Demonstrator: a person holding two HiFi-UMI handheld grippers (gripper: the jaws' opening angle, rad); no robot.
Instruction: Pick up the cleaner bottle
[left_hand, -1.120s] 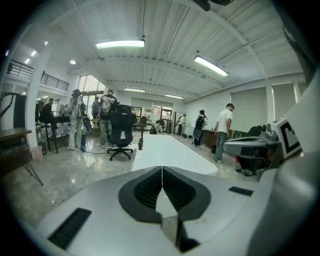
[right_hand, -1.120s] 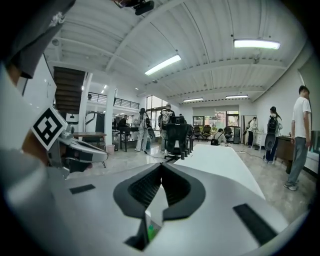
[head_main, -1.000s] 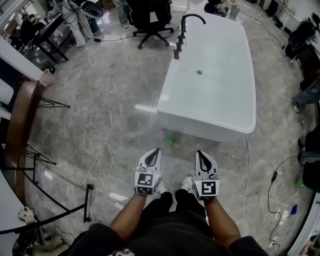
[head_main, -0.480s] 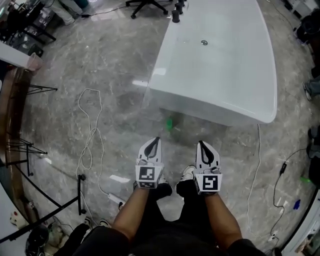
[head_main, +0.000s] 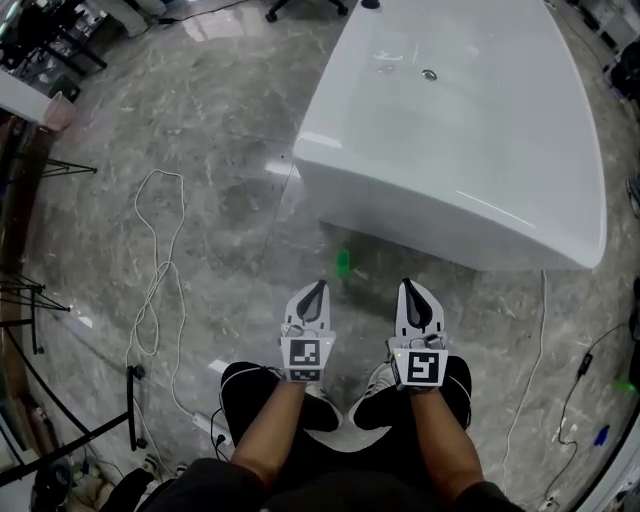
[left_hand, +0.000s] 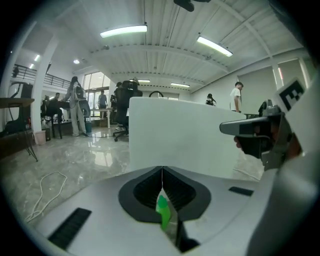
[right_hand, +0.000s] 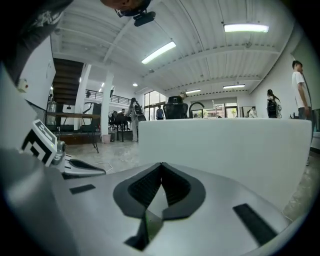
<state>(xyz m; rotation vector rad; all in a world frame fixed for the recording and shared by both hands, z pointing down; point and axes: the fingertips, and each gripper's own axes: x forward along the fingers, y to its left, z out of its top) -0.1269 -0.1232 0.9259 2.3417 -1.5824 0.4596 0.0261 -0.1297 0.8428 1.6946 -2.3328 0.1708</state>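
Note:
The cleaner bottle (head_main: 343, 265), small and green, stands on the marble floor just before the white bathtub (head_main: 450, 215). My left gripper (head_main: 313, 287) is shut and empty, its tips a little short of the bottle and to its left. Through the gap under the left gripper's (left_hand: 162, 171) closed jaws the bottle (left_hand: 162, 212) shows as a green shape. My right gripper (head_main: 408, 286) is also shut and empty, to the right of the bottle. In the right gripper view my right gripper (right_hand: 161, 165) faces the tub's white wall (right_hand: 225, 150).
A white cable (head_main: 150, 270) loops over the floor at the left, with a power strip (head_main: 214, 423) near the person's knee. A thin cord (head_main: 535, 340) runs down the right. Dark stand legs (head_main: 30, 320) line the left edge. People and chairs are far behind the tub.
Both grippers and the head camera have sunk toward the floor. The tub and the green bottle appear larger and closer. Both jaws stayed shut.

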